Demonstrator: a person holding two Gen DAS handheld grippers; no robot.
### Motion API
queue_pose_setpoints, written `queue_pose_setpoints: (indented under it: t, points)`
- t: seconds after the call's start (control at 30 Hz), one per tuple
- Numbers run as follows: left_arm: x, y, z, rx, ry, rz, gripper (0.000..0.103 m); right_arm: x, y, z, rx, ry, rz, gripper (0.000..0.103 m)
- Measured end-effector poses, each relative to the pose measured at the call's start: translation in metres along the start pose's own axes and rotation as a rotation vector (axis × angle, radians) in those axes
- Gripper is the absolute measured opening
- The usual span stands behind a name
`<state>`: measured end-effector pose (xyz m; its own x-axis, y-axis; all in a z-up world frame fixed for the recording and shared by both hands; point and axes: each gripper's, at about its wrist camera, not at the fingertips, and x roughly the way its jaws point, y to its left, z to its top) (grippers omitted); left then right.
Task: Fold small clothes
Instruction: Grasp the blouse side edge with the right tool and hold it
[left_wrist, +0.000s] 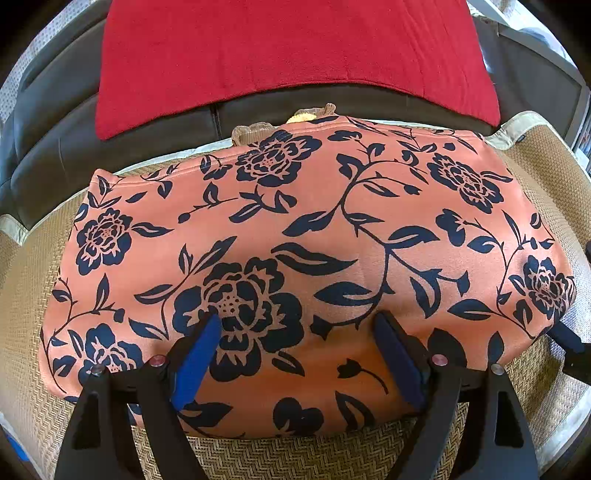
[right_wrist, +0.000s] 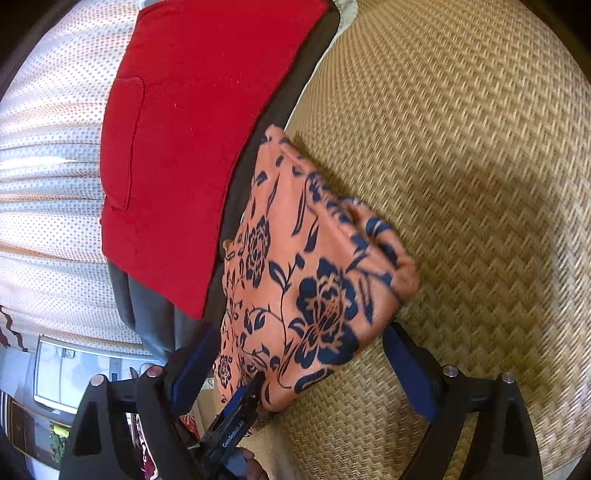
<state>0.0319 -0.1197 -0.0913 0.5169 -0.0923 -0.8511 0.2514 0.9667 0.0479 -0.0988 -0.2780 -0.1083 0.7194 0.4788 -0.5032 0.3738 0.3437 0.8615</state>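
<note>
Salmon-pink cloth with a dark navy flower print (left_wrist: 295, 240) is the small garment I am folding, and it lies flat on the woven straw-coloured mat (left_wrist: 280, 458) that covers the seat. It looks already doubled over, because its edges are thick and rounded. Behind it I see the dark brown leather sofa back (left_wrist: 55, 147) with a red fabric cushion (left_wrist: 288, 48) leaning on it.

My left tool (left_wrist: 299, 321) hangs over the near part of the cloth, its blue-padded jaws spread wide, and nothing is between them. I judge that I keep it low there so it can press or pinch the near edge when needed.

My right tool (right_wrist: 299, 336) comes from the side, also wide open and holding nothing. The corner of the cloth (right_wrist: 332, 314) sits in the gap between its jaws, but I cannot tell if a pad touches it. I think this end is bunched a little, so the open jaws are placed around it to take that corner for the next fold. The left tool appears at the bottom of the right wrist view, beside the cloth.
</note>
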Motion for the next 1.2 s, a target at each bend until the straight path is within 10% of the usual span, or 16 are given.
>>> queue_pose_setpoints:
  t: [0.13,0.2,0.23,0.37,0.4,0.43,0.5,0.6,0.63,0.7,0.93,1.03,1.2]
  points:
    - [0.000,-0.001,0.002,-0.005,0.008,-0.002,0.086,0.015,0.015,0.011,-0.054,-0.035,-0.015,0.084]
    - [-0.006,0.001,0.006,-0.012,0.011,-0.008,0.085,0.023,0.023,0.022,-0.084,-0.050,-0.036,0.024]
    - [-0.011,0.003,0.009,-0.024,-0.002,-0.008,0.084,0.025,0.025,0.025,-0.088,-0.046,-0.055,0.021]
    - [-0.032,0.013,0.029,-0.082,-0.104,0.006,0.084,0.024,0.034,0.023,-0.141,-0.033,-0.055,0.026]
    - [-0.026,0.012,0.033,-0.079,-0.090,0.013,0.084,0.024,0.033,0.022,-0.141,-0.031,-0.064,0.037]
    - [-0.015,0.010,0.036,-0.066,-0.053,0.016,0.084,0.024,0.031,0.021,-0.135,-0.034,-0.071,0.069]
    - [0.007,0.004,0.035,-0.027,0.018,0.041,0.086,0.025,0.024,0.023,-0.094,-0.060,-0.060,0.090]
    - [0.011,0.001,0.031,-0.013,-0.006,0.066,0.086,0.029,0.022,0.031,-0.107,-0.058,-0.047,0.077]
    - [0.011,0.001,0.032,-0.016,-0.001,0.067,0.086,0.031,0.021,0.034,-0.112,-0.045,-0.048,0.044]
    - [0.010,0.001,0.033,-0.010,0.005,0.067,0.086,0.041,0.019,0.037,-0.112,-0.002,-0.082,0.018]
    - [0.010,-0.001,0.034,0.003,0.005,0.072,0.086,0.038,0.044,0.029,-0.227,-0.044,-0.113,0.024]
    - [0.005,0.002,0.036,0.000,0.009,0.059,0.085,0.049,0.030,0.029,-0.141,0.001,-0.084,0.079]
    - [-0.010,0.010,0.049,-0.016,-0.046,0.054,0.085,0.041,0.032,0.027,-0.155,-0.024,-0.063,0.082]
